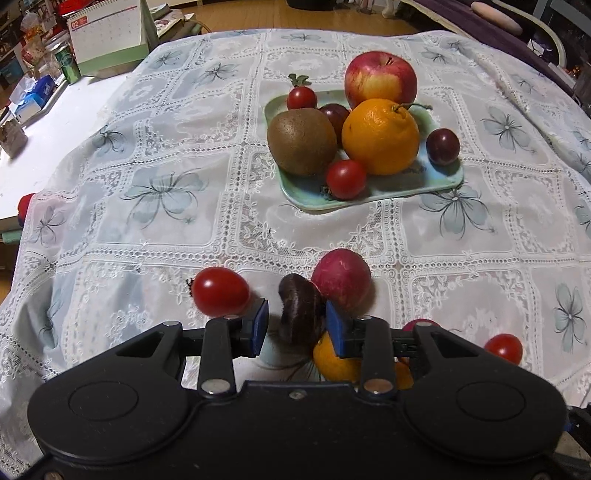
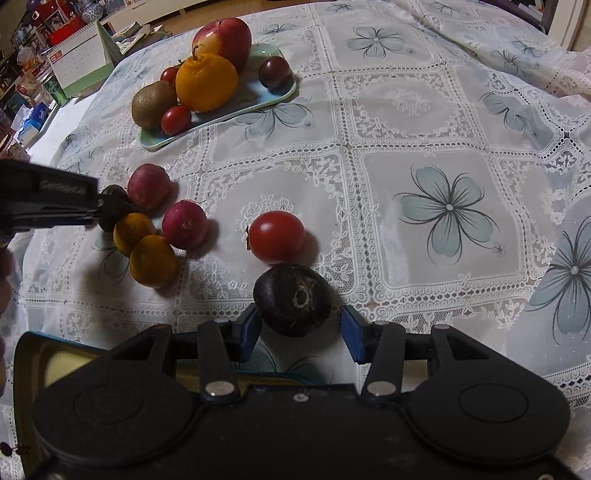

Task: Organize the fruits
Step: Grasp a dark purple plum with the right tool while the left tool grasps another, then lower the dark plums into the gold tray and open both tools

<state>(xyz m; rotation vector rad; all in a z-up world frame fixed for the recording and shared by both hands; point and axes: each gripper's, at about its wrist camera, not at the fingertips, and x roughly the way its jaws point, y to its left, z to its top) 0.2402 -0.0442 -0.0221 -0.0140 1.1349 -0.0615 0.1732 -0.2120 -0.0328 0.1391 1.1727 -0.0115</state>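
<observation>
A pale green plate (image 1: pixel 439 184) holds an apple (image 1: pixel 380 79), an orange (image 1: pixel 380 136), a kiwi (image 1: pixel 301 142), cherry tomatoes and dark plums; it also shows in the right wrist view (image 2: pixel 258 103). My left gripper (image 1: pixel 297 323) is closed around a dark chestnut-like fruit (image 1: pixel 299 310), touching at least the right pad, beside a red plum (image 1: pixel 341 282) and a cherry tomato (image 1: pixel 219 291). My right gripper (image 2: pixel 301 332) is open around a dark round fruit (image 2: pixel 293 299) on the cloth, pads apart from it. A tomato (image 2: pixel 277 236) lies just beyond.
Two small oranges (image 2: pixel 146 245) and two red plums (image 2: pixel 184 223) lie in a cluster by the left gripper (image 2: pixel 55 199). A desk calendar (image 1: pixel 107 33) and clutter stand at the far left. A lace tablecloth (image 2: pixel 443 184) covers the table.
</observation>
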